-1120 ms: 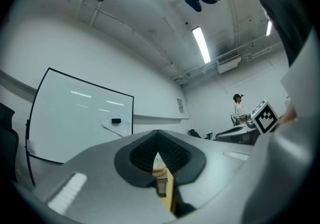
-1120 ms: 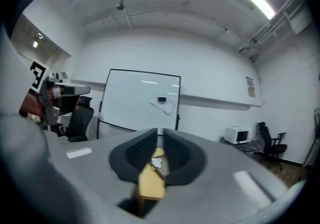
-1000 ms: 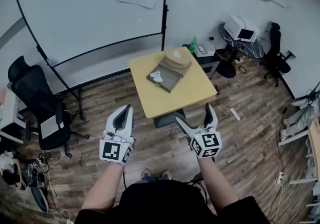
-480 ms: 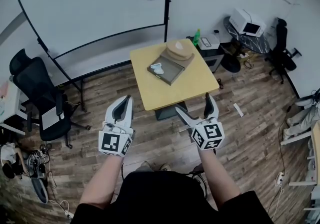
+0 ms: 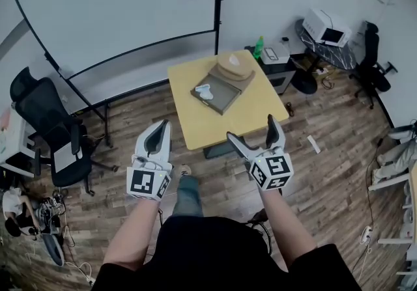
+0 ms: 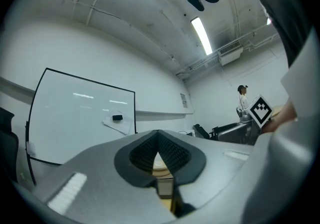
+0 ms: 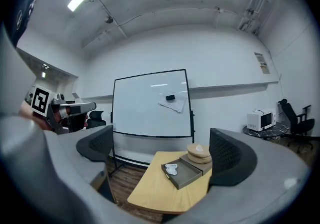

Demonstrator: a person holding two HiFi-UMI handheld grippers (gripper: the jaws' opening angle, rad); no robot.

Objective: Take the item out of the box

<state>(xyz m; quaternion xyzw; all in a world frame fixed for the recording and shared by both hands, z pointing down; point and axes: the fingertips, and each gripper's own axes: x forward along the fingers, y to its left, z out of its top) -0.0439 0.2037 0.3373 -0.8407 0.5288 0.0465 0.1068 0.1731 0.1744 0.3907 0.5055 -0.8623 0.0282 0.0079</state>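
Observation:
A grey open box (image 5: pixel 220 94) lies on the small wooden table (image 5: pixel 251 110) ahead, with a white crumpled item (image 5: pixel 204 92) in its near-left corner. A round wooden piece (image 5: pixel 234 66) rests on the box's far end. Both grippers hang in the air short of the table. My left gripper (image 5: pixel 163 126) is shut and empty; in its own view the left gripper (image 6: pixel 159 160) shows only a sliver of table between the pads. My right gripper (image 5: pixel 251 128) is open and empty. In the right gripper view the box (image 7: pixel 187 174) and item (image 7: pixel 172 168) sit between the right gripper's (image 7: pixel 162 150) spread jaws, far off.
A whiteboard on a stand (image 5: pixel 124 16) is behind the table at left. A black office chair (image 5: pixel 45 127) stands far left. A green bottle (image 5: pixel 259 47), a low cabinet (image 5: pixel 277 62) and a microwave (image 5: pixel 326 26) are at back right. The person's leg (image 5: pixel 187 195) shows below.
The person has stepped toward the table, one leg now forward between the grippers. Both grippers keep their pose, left shut, right open.

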